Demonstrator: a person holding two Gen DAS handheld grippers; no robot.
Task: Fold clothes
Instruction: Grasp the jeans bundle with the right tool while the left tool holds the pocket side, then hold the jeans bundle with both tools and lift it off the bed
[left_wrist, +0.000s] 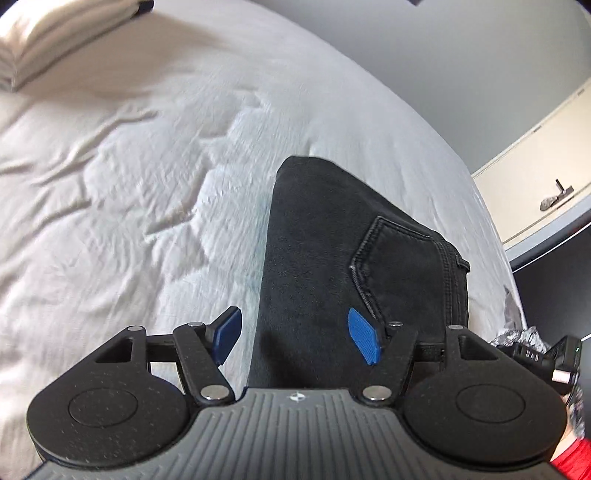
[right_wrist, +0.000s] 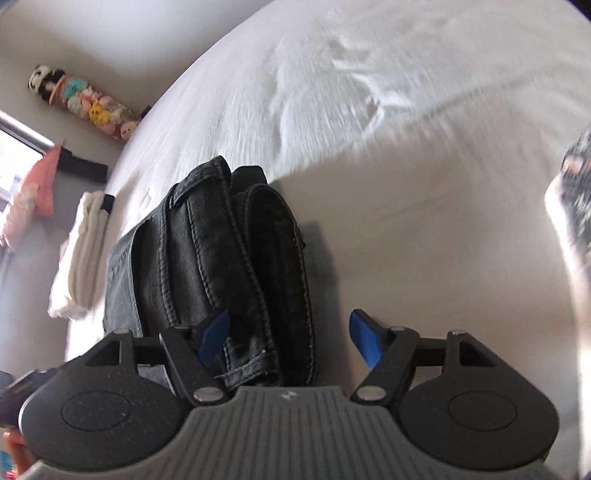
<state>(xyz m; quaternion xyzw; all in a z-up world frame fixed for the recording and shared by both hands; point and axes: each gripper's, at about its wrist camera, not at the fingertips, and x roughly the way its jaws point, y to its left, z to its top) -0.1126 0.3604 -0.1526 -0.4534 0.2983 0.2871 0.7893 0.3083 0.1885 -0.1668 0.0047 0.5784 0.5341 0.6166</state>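
A row of plush toys (right_wrist: 83, 101) lines the wall beside the white bed (right_wrist: 369, 92), perhaps on a ledge.

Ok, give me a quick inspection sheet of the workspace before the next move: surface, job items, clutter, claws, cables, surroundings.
Surface: white bed sheet, wrinkled, part in shadow.
Job's things: black jeans, folded into a compact bundle, back pocket up, lying on the sheet; the right wrist view shows the stacked layers and waistband.
Clutter: folded white fabric at the far corner; white bundle at the bed edge.
Claws: left claw open over the jeans' near end, pads not pressing; right claw open, the jeans' edge between the fingers, not gripped.
Cables: nothing seen.
Surroundings: grey wall, cream cabinet, plush toys against the wall, pink item hanging by the window.
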